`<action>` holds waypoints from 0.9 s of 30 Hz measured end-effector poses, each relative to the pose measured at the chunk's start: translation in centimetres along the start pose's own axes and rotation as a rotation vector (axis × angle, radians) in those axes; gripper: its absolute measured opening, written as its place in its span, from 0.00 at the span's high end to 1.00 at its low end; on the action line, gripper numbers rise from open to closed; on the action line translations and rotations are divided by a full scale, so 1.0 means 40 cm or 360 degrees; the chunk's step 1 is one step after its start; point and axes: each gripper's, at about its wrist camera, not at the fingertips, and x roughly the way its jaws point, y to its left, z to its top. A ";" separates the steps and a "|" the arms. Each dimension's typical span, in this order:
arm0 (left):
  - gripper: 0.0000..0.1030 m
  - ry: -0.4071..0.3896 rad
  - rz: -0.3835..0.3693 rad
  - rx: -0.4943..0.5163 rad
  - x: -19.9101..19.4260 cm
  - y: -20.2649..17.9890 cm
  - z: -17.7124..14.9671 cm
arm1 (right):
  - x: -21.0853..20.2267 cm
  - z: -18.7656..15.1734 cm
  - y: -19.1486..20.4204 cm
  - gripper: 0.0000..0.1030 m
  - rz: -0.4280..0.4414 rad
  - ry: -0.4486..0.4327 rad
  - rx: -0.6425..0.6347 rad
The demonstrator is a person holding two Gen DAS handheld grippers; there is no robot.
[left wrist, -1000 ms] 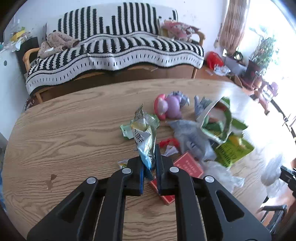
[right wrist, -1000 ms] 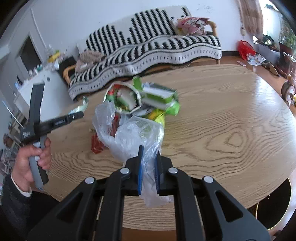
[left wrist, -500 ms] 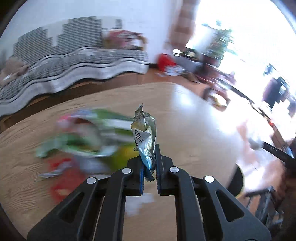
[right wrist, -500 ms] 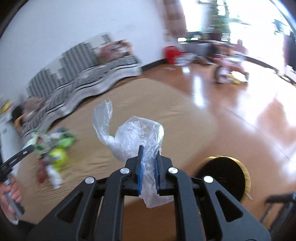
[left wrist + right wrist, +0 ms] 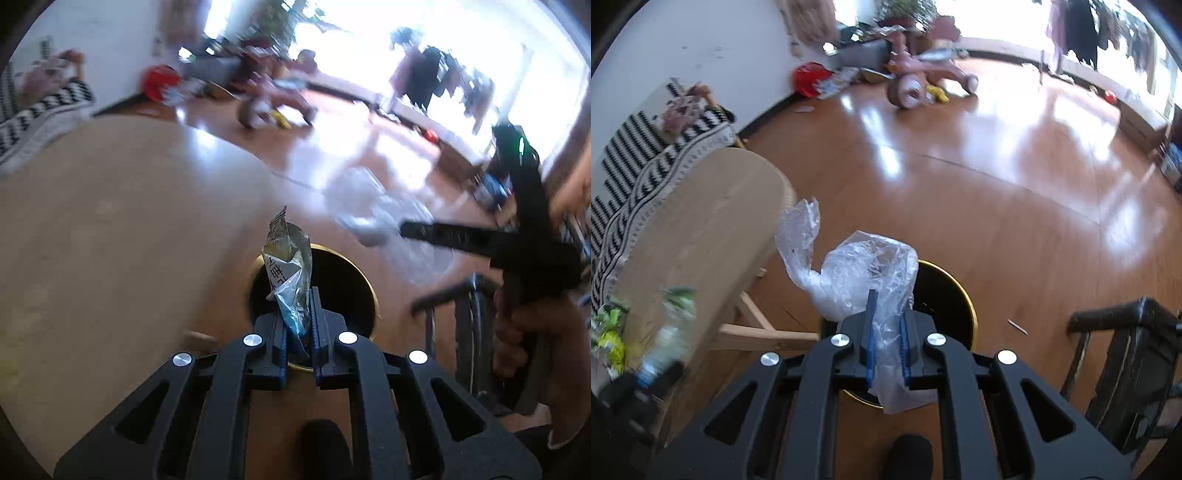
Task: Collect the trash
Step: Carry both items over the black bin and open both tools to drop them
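Observation:
My left gripper (image 5: 298,302) is shut on a crumpled silver snack wrapper (image 5: 288,266) and holds it above a black trash bin with a gold rim (image 5: 343,280) on the floor. My right gripper (image 5: 886,314) is shut on a clear plastic bag (image 5: 860,277) and holds it over the same bin (image 5: 945,295). In the left wrist view the right gripper (image 5: 406,229) shows blurred at the right with the plastic bag (image 5: 369,206), held by a hand.
The round wooden table (image 5: 701,221) is to the left, with more wrappers (image 5: 609,332) and a bottle (image 5: 668,332) at its near edge. A dark chair (image 5: 1126,362) stands at the right. A pink tricycle (image 5: 923,77) and a striped sofa (image 5: 646,147) are farther off.
Both grippers have swung right, away from the table and the trash pile, and now hang over the bin on the floor. Each still holds its piece of trash.

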 end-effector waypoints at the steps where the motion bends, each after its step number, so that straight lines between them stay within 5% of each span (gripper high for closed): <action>1: 0.91 0.0040 -0.0023 0.0010 0.049 -0.017 0.000 | 0.009 -0.003 -0.010 0.90 -0.0009 0.0019 0.0012; 6: 0.91 0.0173 -0.0041 0.0004 0.207 -0.029 -0.009 | 0.036 -0.009 -0.028 0.90 -0.0033 0.0083 0.0053; 17: 0.89 0.0208 -0.0085 -0.0014 0.276 -0.017 0.002 | 0.058 0.013 -0.015 0.90 -0.0044 0.0108 0.0102; 18: 0.82 0.0222 -0.0085 -0.0011 0.282 -0.016 0.004 | 0.058 0.014 -0.017 0.90 -0.0046 0.0108 0.0108; 21: 0.35 0.0198 -0.0090 -0.0028 0.291 -0.018 0.002 | 0.059 0.013 -0.023 0.90 -0.0052 0.0109 0.0121; 27: 0.33 0.0167 -0.0092 0.0002 0.264 -0.029 0.012 | 0.058 0.012 -0.017 0.90 -0.0059 0.0114 0.0127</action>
